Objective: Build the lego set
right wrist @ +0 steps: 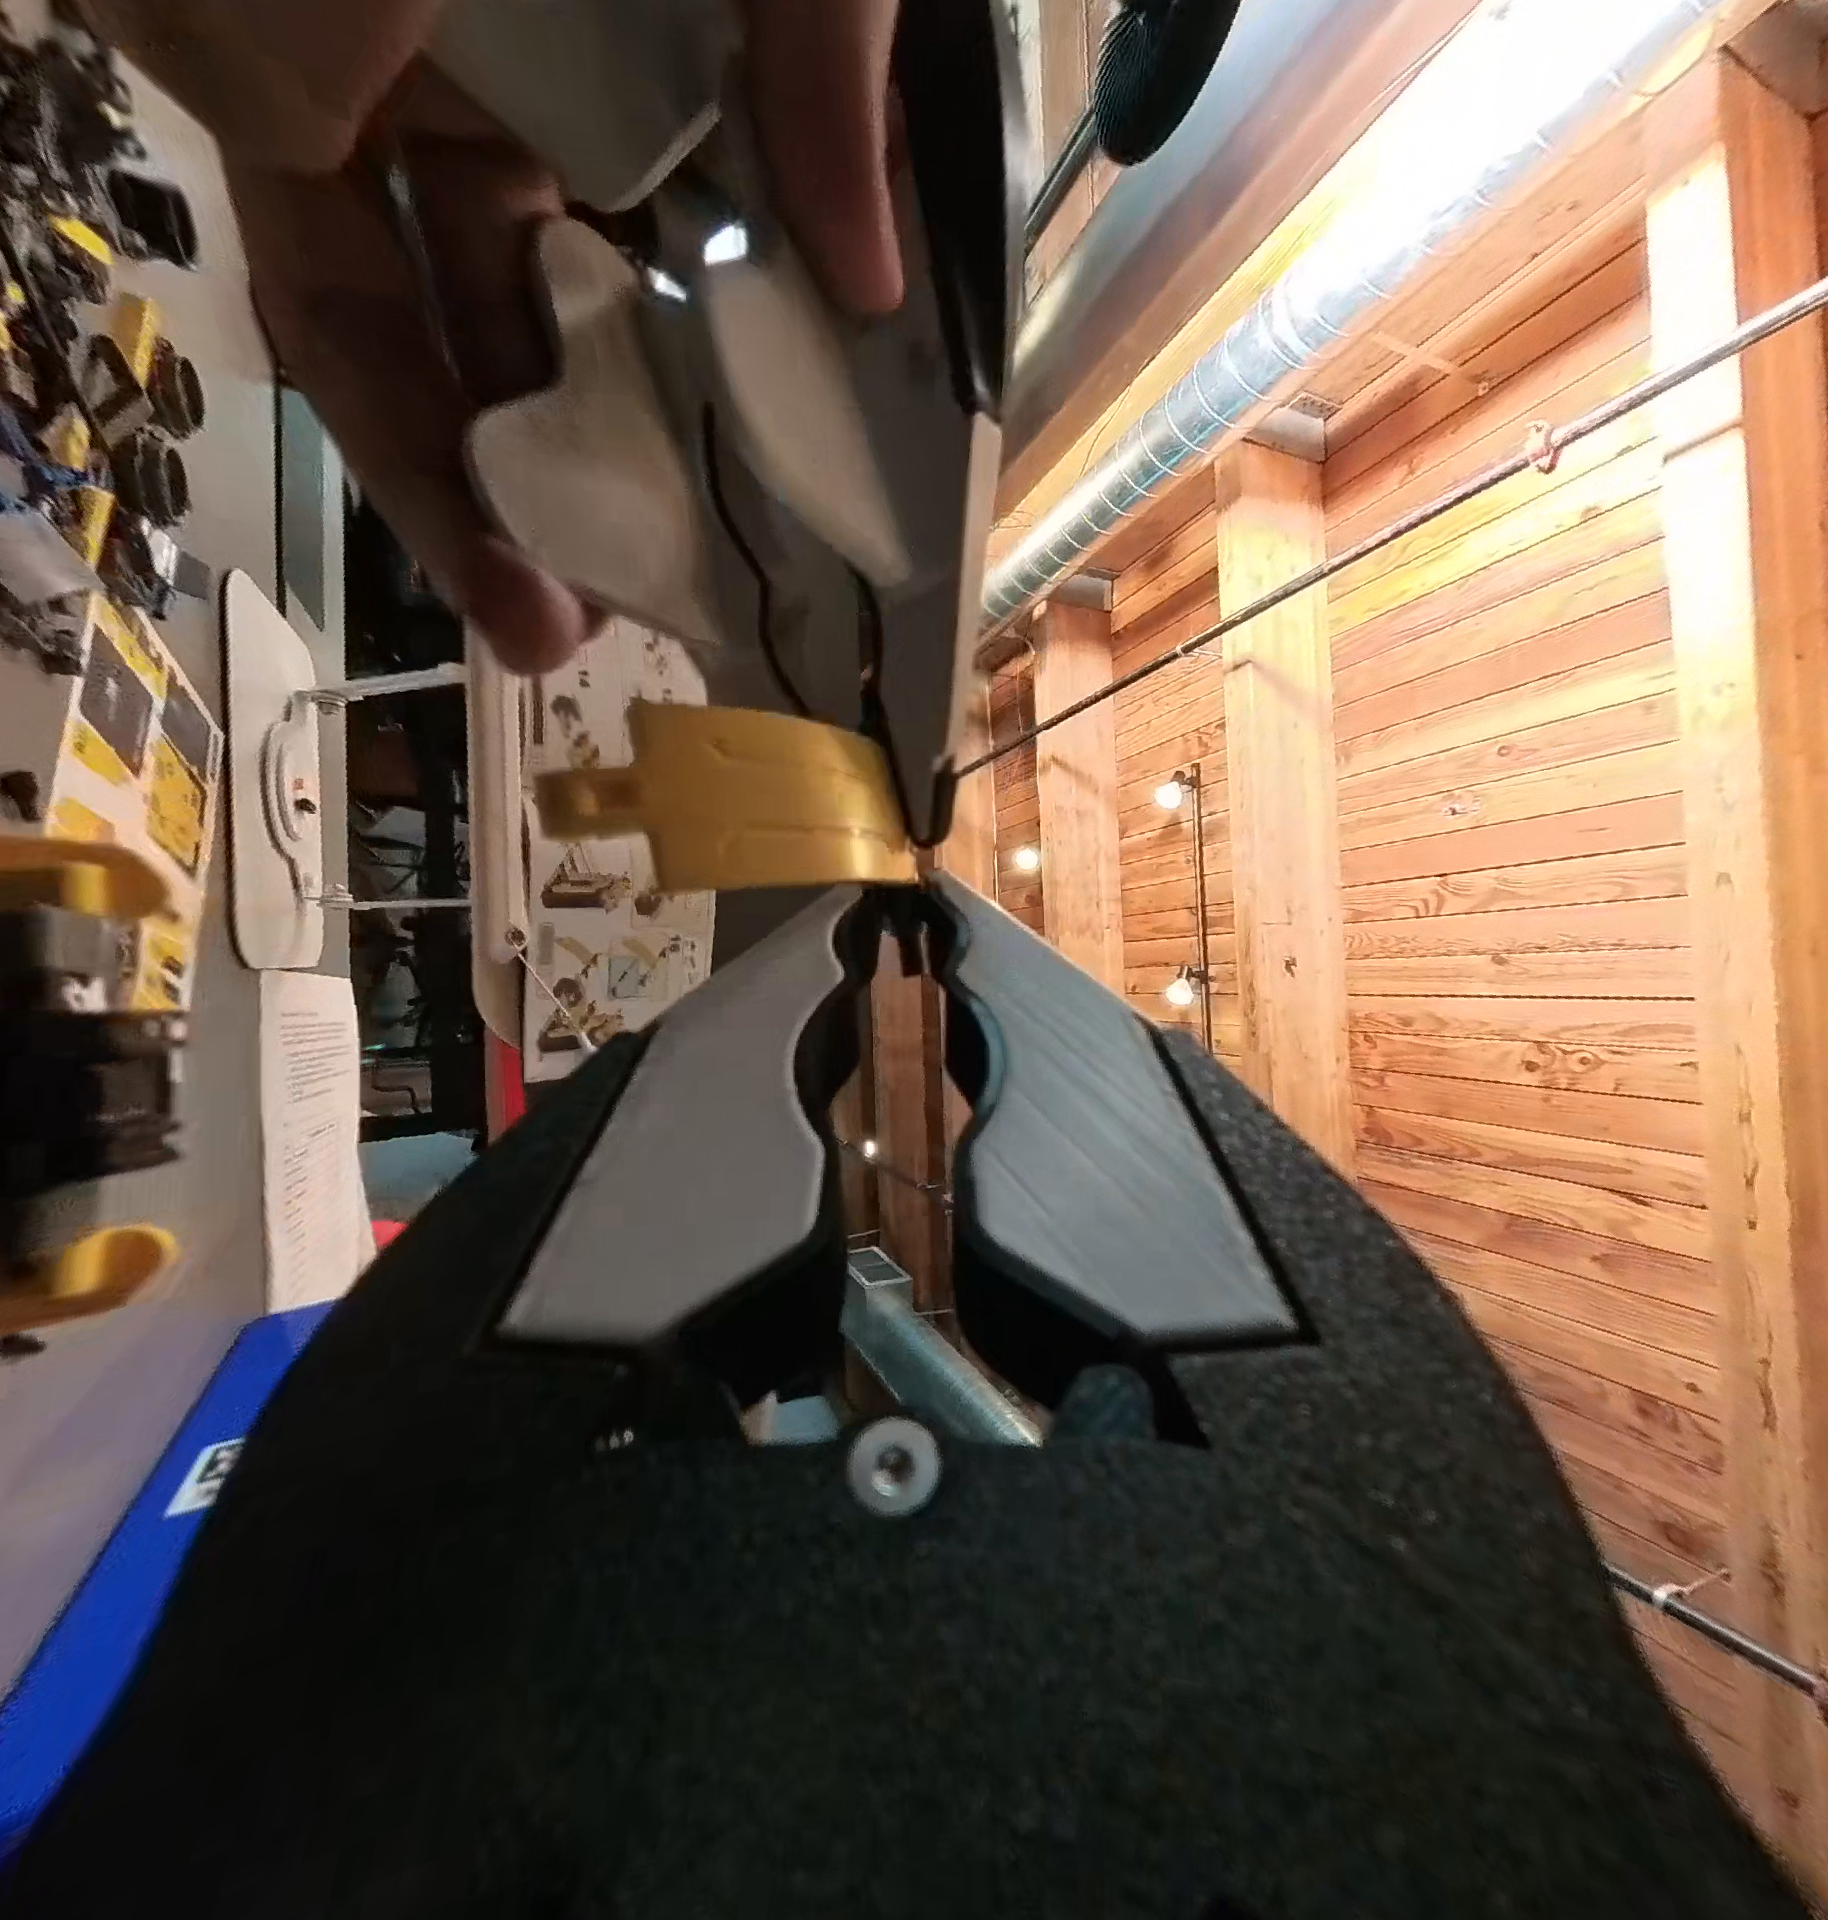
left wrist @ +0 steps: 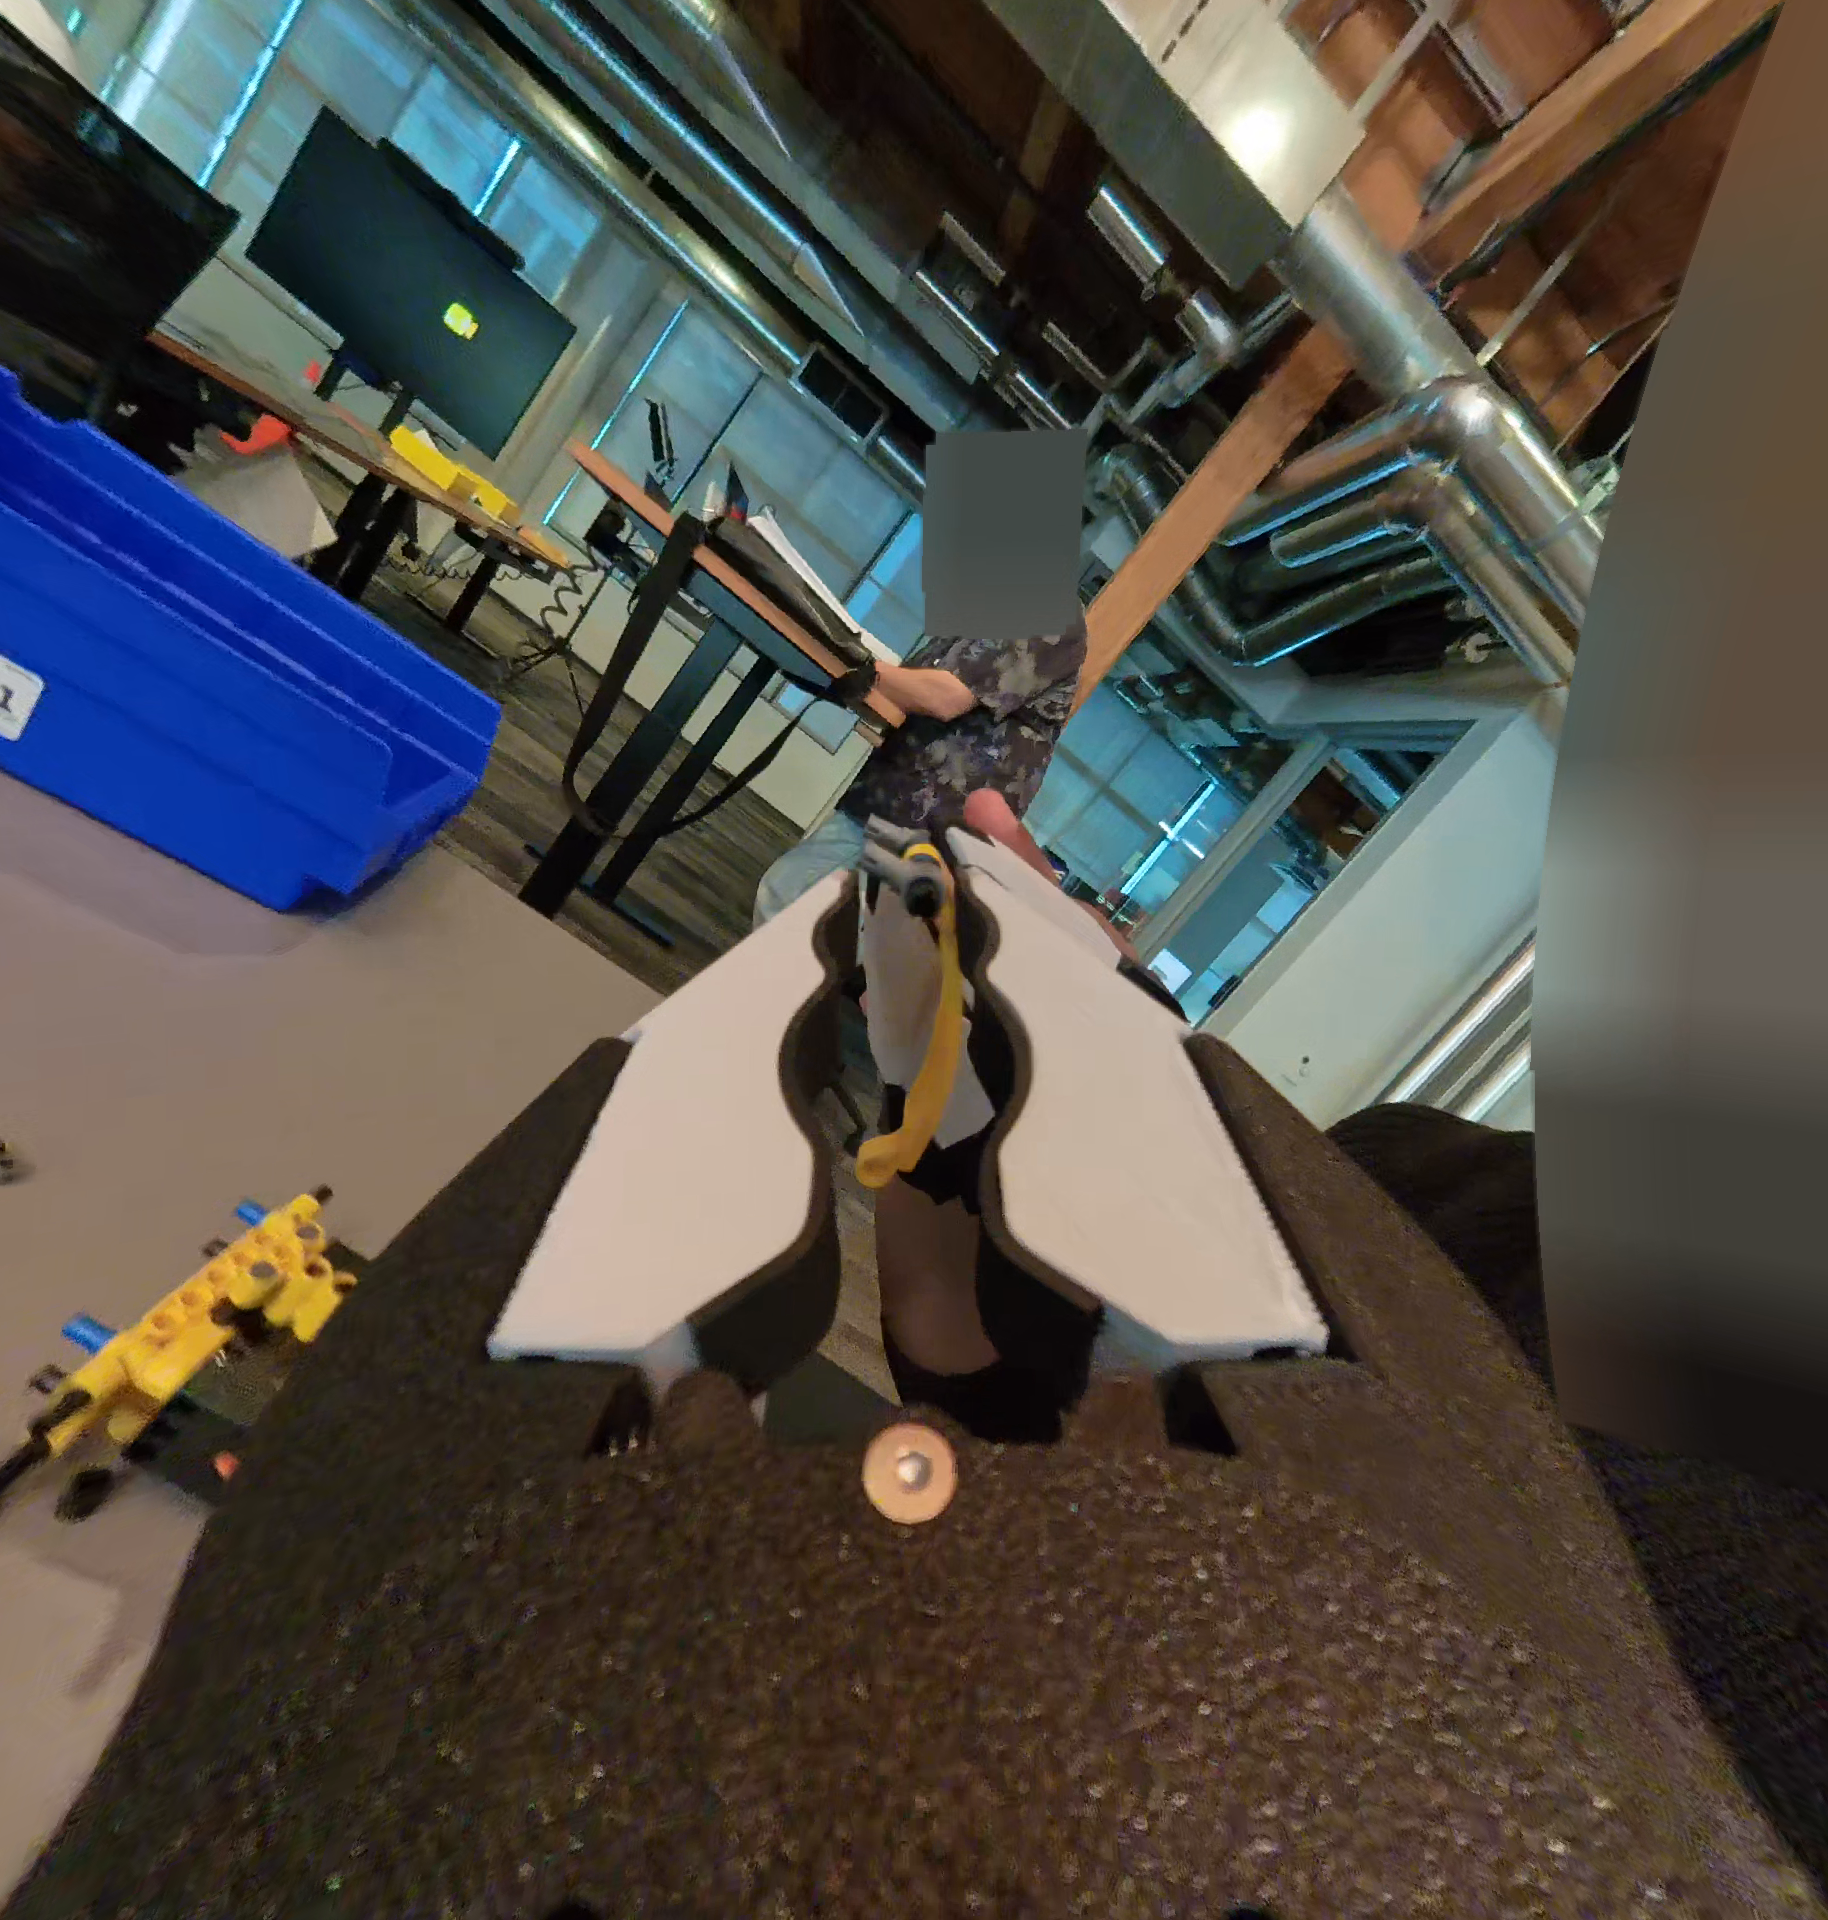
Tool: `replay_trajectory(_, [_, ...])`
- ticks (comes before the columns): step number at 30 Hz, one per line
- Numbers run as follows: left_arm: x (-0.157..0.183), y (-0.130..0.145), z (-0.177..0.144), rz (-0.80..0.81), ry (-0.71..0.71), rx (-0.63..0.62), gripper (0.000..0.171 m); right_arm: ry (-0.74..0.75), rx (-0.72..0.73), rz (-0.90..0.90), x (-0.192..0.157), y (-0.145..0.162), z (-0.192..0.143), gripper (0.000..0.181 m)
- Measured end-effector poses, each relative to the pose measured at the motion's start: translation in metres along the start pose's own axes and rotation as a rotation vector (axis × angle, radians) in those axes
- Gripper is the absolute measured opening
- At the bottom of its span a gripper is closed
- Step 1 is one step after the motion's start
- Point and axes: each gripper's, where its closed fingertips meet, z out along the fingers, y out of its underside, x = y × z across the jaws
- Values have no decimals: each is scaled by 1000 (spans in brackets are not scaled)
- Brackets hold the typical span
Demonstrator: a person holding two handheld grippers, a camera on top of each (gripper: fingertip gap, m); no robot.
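Observation:
My left gripper (left wrist: 905, 868) is shut on a yellow curved panel (left wrist: 936, 1039), which hangs edge-on between its white fingers (left wrist: 681, 1143). A small grey and black pin (left wrist: 915, 878) sits at the tips. In the right wrist view the left gripper (right wrist: 920, 821) comes down from above, held by a hand (right wrist: 390, 343), with the yellow panel (right wrist: 764, 821) sticking out to the left. My right gripper (right wrist: 905, 909) is raised right under those tips. Its jaws are closed at the tip on a small dark pin (right wrist: 903, 940) that touches the panel's end.
A blue bin (left wrist: 214, 707) stands on the grey table (left wrist: 266, 1039), with a yellow and black brick assembly (left wrist: 203, 1320) near the front. Loose parts (right wrist: 58, 312), an instruction booklet on a stand (right wrist: 598, 935) and the blue bin (right wrist: 110, 1558) show at left. A person (left wrist: 972, 727) sits at a far desk. Left and right tips are no more than a few centimetres apart.

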Motion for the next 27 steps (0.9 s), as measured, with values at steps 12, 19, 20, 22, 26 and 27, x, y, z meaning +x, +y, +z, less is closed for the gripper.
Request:
replay_trajectory(12, [-44,-90,29,292,40,113,8,-329,347,1655,18,88,64,82])
replay_trajectory(19, [-71,-74,14,288,12,96,7,-429,518,1849,-15,69,52,69])
replay_trajectory(20, [-71,-69,13,256,39,86,7,-421,498,1759,-20,62,51,65])
replay_trajectory(22, [-55,-62,13,182,159,82,7,-447,512,1647,-24,47,46,52])
replay_trajectory(26, [-52,-44,12,196,182,21,7,-499,582,1700,-21,41,41,34])
replay_trajectory(27, [-52,-43,11,204,179,15,7,-503,596,1707,-20,42,39,28])
